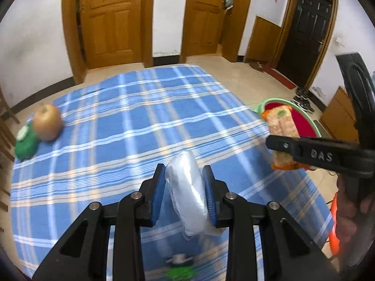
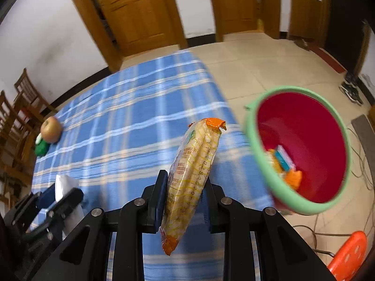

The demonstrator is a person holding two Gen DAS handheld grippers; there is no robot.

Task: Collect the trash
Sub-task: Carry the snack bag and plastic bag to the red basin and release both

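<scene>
My left gripper (image 1: 184, 171) is shut on a crumpled clear plastic bag (image 1: 188, 194), held above the blue checked tablecloth (image 1: 131, 121). That bag (image 2: 63, 185) and the left gripper (image 2: 62, 193) also show at the lower left of the right wrist view. My right gripper (image 2: 186, 178) is shut on a long yellow snack packet with orange ends (image 2: 194, 166), lifted over the table's right edge. The same packet (image 1: 282, 126) shows in the left wrist view, clamped by the right gripper (image 1: 281, 149). A red bin with a green rim (image 2: 257, 161) stands off the table's right side, with several wrappers (image 2: 284, 164) inside.
An apple (image 1: 47, 121) and a green object (image 1: 25, 144) lie at the table's far left. Another green item (image 1: 179, 272) lies under the left gripper. An orange stool (image 2: 349, 255) and cables are on the floor at the right. Wooden chairs (image 2: 21, 107) stand left of the table.
</scene>
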